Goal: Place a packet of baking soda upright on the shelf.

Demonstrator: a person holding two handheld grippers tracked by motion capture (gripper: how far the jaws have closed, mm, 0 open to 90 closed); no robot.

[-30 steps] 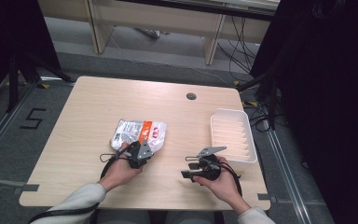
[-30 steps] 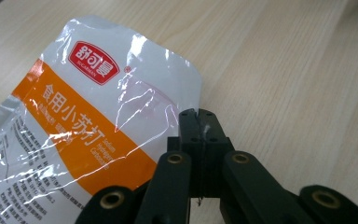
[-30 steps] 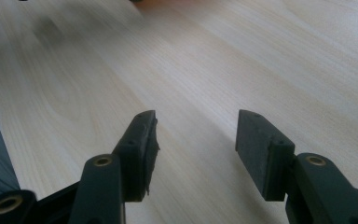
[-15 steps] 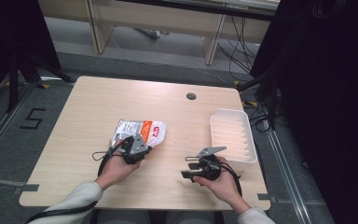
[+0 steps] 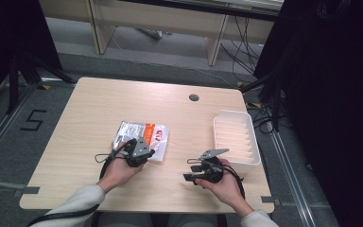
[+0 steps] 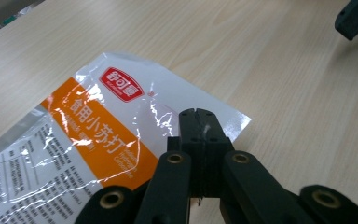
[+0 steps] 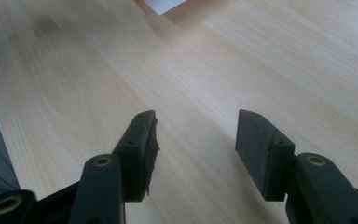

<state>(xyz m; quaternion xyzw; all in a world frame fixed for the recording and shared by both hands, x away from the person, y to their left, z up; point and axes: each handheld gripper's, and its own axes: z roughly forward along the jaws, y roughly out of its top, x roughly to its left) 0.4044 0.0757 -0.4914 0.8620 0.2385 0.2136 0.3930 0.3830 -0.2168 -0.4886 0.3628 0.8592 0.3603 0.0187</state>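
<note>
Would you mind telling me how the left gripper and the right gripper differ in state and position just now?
The left gripper has its jaws shut, pinching the edge of the orange-and-white packet; the right gripper has its jaws apart with nothing between them. The left gripper is at the packet, while the right gripper is over bare table beside the white tray. Both are hand-held and black.

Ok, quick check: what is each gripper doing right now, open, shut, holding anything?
Left gripper: jaws shut, pinching the edge of the plastic packet.
Right gripper: open, nothing between the jaws, above the table.
</note>
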